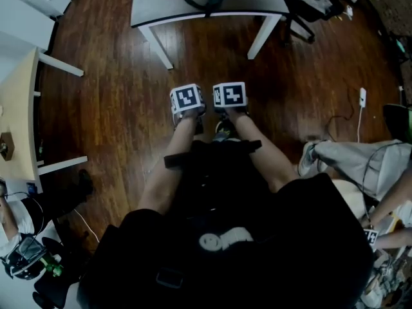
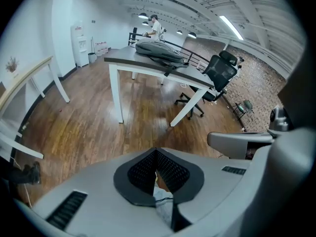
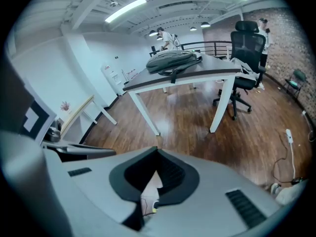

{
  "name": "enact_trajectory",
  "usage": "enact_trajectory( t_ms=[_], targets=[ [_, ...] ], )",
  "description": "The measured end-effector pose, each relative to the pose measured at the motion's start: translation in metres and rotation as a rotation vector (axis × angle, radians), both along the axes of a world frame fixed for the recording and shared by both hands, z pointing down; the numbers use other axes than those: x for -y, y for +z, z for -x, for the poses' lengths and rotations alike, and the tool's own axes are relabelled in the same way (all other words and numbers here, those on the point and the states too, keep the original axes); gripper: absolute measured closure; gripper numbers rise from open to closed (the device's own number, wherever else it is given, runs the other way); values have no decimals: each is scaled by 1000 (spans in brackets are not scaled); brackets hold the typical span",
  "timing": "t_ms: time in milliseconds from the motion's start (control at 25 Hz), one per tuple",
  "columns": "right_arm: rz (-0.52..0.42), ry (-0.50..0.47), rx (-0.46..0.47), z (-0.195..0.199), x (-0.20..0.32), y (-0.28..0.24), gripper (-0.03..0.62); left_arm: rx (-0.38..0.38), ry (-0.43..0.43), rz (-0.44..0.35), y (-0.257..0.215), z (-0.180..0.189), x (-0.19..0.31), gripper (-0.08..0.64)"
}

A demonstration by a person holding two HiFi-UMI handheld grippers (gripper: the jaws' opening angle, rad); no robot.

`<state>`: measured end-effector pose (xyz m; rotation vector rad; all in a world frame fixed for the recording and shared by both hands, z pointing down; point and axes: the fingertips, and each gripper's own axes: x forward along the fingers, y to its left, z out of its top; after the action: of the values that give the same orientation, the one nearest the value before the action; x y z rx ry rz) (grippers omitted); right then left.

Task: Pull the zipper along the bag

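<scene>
The left gripper [image 2: 157,154] and right gripper [image 3: 158,154] hang pointed down, jaws together and empty. The bag [image 2: 160,52] lies on the table [image 2: 123,63] well apart from them, so zipping seemingly has not begun.

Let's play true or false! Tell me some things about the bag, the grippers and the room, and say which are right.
The gray bag lies on the table. True.
The right gripper holds the bag. False: its fingers are shut on nothing, away from the bag.
The floor is wood. True.
The left gripper rests on the table. False: it is over the floor.
The office chair is red. False: black.
</scene>
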<state>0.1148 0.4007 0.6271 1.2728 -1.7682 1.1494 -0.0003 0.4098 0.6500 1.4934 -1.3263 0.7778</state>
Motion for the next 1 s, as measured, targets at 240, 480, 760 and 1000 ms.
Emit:
enact_trajectory(
  t_ms=[240,480,760,1000],
  targets=[
    [-26,-31,6,-13,49,-1,575,22,-33,4,-2,-11,39,561],
    [10,-60,25,-22,66,7,575,47,-64,19,1,-20,57,561],
    [-14,-67,25,-23,79,4,575,72,-53,8,-7,-25,66,561],
    [21,-79,20,-16,78,7,575,64,-25,9,-1,-26,73,561]
  ],
)
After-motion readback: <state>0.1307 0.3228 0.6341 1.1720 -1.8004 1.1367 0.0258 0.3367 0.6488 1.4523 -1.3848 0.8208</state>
